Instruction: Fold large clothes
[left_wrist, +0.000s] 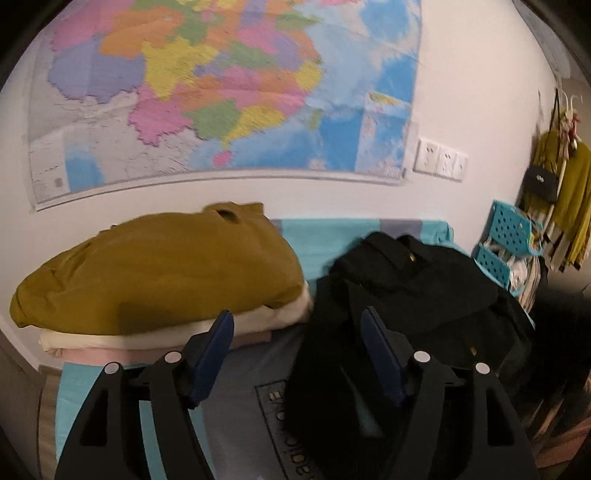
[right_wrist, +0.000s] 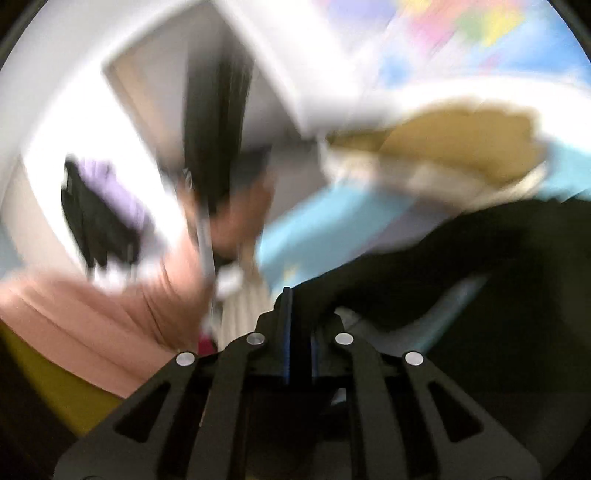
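A black garment (left_wrist: 413, 295) lies crumpled on the teal and grey bed sheet (left_wrist: 314, 240), right of centre. My left gripper (left_wrist: 297, 325) is open and empty above the bed, its right finger over the garment's near edge. In the blurred right wrist view my right gripper (right_wrist: 297, 299) is shut on an edge of the black garment (right_wrist: 461, 266), which stretches away to the right.
A stack of folded clothes, mustard one on top (left_wrist: 159, 269), sits at the left against the wall. A wall map (left_wrist: 221, 92) hangs above. Blue baskets (left_wrist: 506, 236) and hanging clothes (left_wrist: 569, 192) stand at the right. A pink cloth (right_wrist: 92, 317) is at the left.
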